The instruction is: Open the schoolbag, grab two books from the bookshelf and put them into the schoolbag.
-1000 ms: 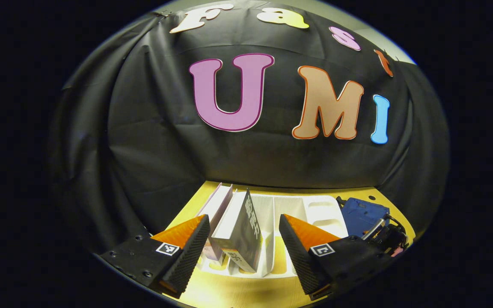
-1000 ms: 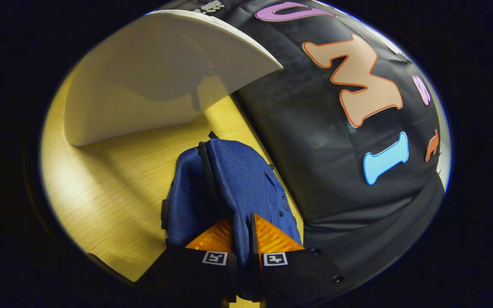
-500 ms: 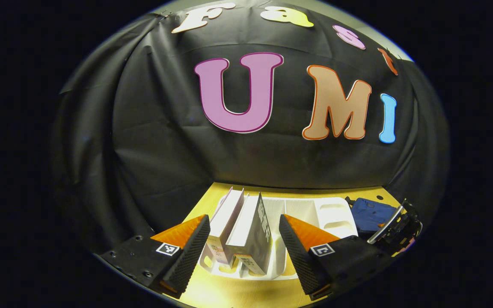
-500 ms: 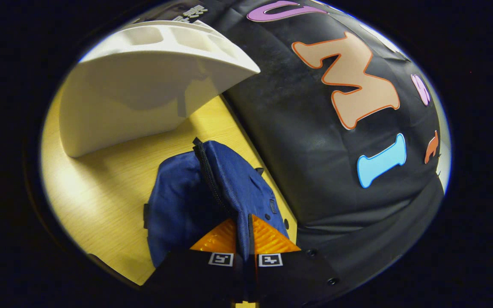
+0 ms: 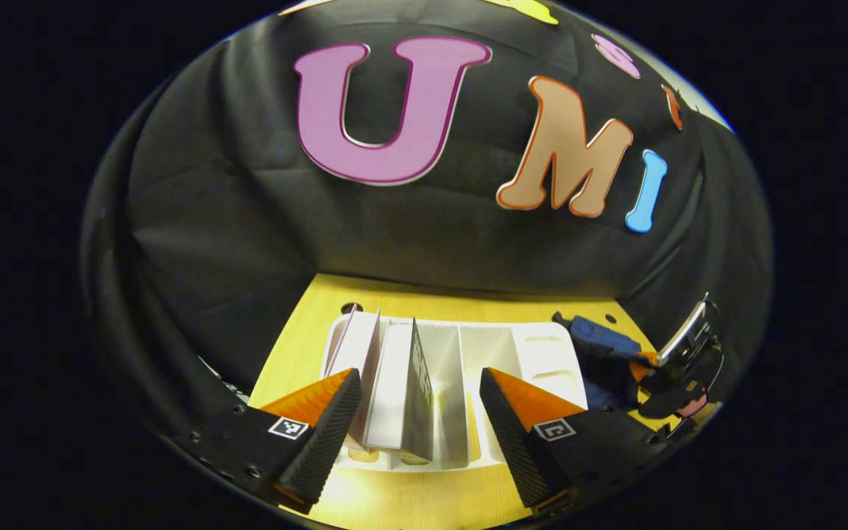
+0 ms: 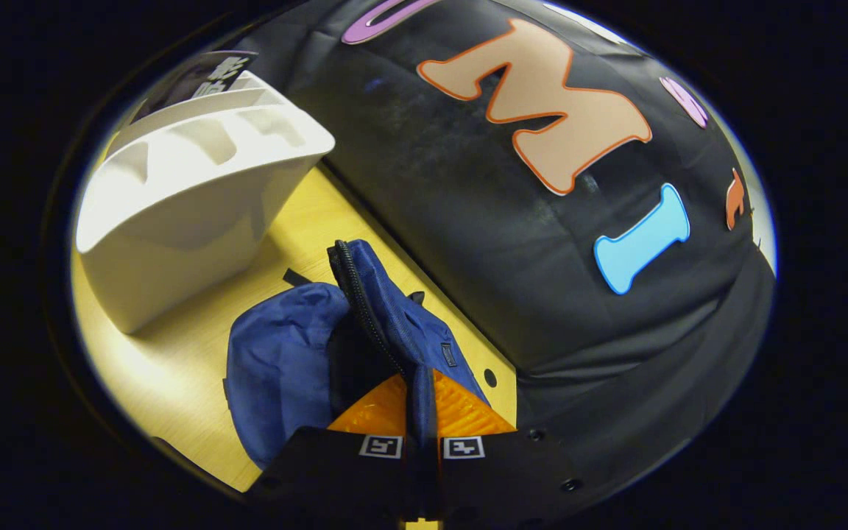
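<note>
Blue fabric of the schoolbag (image 6: 277,368) is pinched between the two fingers of the right gripper (image 6: 421,390), which are clamped together on a fold beside the dark zipper (image 6: 361,309); the mouth gapes open to the left of that fold. The bag sits on the yellow wooden counter (image 6: 166,368), near the black cloth wall, with the white bookshelf (image 6: 174,191) to its left.

In the left gripper view, the left gripper (image 5: 420,412) hangs with its fingers spread wide apart, holding nothing, just in front of the white bookshelf (image 5: 542,361). Two books stand upright in the shelf's left slots: a pale-covered book (image 5: 358,361) and, touching its right side, a dark-spined book (image 5: 402,390). Farther right, the schoolbag (image 5: 601,342) and the other gripper (image 5: 682,368) appear by the wall.
</note>
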Motion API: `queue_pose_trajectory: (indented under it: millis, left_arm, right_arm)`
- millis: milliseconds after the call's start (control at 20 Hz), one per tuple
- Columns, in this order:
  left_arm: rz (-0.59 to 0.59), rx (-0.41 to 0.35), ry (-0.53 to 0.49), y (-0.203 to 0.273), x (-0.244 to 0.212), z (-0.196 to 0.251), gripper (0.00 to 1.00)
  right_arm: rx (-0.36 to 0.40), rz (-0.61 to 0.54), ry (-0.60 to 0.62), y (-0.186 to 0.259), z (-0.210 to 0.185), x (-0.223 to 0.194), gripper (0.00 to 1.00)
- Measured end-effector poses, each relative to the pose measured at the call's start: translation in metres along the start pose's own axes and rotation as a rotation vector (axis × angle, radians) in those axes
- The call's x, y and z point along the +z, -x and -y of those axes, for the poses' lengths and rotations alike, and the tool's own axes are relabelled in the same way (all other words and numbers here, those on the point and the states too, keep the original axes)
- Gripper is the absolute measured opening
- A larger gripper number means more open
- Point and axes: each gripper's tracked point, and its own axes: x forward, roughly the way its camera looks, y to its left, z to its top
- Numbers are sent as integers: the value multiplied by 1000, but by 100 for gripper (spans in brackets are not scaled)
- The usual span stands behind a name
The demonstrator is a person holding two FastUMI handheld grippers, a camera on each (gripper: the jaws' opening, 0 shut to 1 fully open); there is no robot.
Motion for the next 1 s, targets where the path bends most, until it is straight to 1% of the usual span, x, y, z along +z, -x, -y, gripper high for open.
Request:
queue_pose_trajectory:
  millis: [50,100,150,350,500,550,600,700,800,850,900,950,1000]
  left_arm:
    - [-43,-19,-8,-4,-3,1,95]
    - [-83,-30,-13,-8,-7,2,92]
    - [-123,-30,-23,-10,-11,0,94]
    - [-272,38,-60,-20,-21,-15,93]
    - [-375,59,-54,-27,-29,-23,94]
    - [-408,55,-48,-30,-33,-22,94]
    - [-437,48,-39,-36,-38,-22,94]
    - [-522,14,-27,-43,-50,-17,92]
    - [-606,-13,-23,-49,-62,-12,86]
    - [-636,-15,-31,-52,-65,-14,81]
    - [-661,-12,-41,-57,-69,-16,76]
    - [-693,-10,-46,-60,-72,-17,63]
    - [-722,-22,-36,-69,-79,-12,55]
  right_arm:
    - [-2,-3,-19,0,5,2,6]
    - [-7,-8,-34,-1,10,3,6]
    - [-9,-11,-55,-2,16,6,6]
    - [-12,-23,-151,-3,30,8,6]
    - [-8,-28,-184,-3,37,7,7]
    - [-6,-29,-187,-4,38,7,8]
    - [-6,-29,-186,-4,40,7,6]
    - [-4,-28,-193,-5,43,9,8]
    - [1,-33,-211,-6,45,7,8]
    - [2,-36,-217,-6,46,8,6]
    - [2,-35,-221,-6,48,8,8]
    - [3,-34,-223,-6,49,8,8]
    - [4,-34,-225,-6,50,8,6]
